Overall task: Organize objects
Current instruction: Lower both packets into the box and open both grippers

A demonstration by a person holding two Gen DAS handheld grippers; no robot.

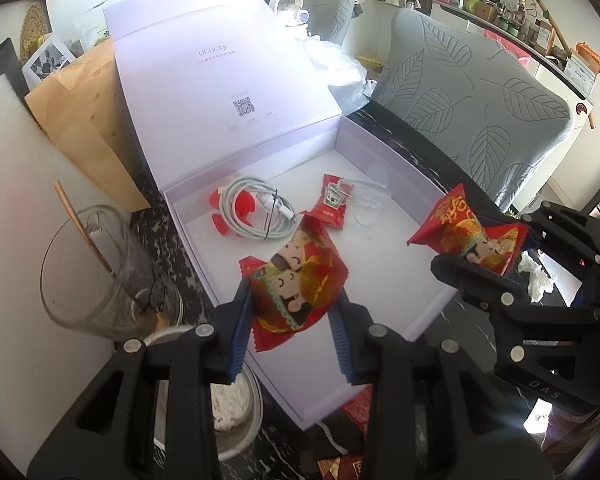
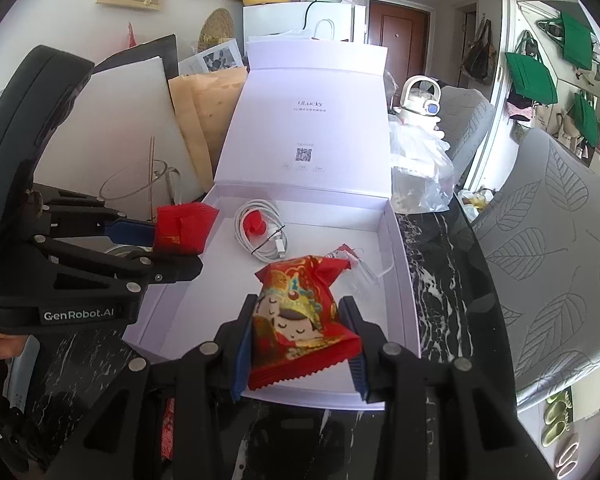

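both grippers clamped on red snack packets: left gripper [image 1: 292, 316] on left packet [image 1: 296, 280], right gripper [image 2: 300, 344] on right packet [image 2: 300, 316]. both hang over the white box [image 2: 396, 280] near edge; floor lies directly below.

In the left wrist view, the left tool [image 1: 294, 312] is hiding the lower edges of its red packet [image 1: 296, 284]. Print under the QR code [image 1: 244, 107] is staying too small to read. A red wrapper [image 1: 358, 410], lower centre, is lying half hidden under the white box [image 1: 380, 320].
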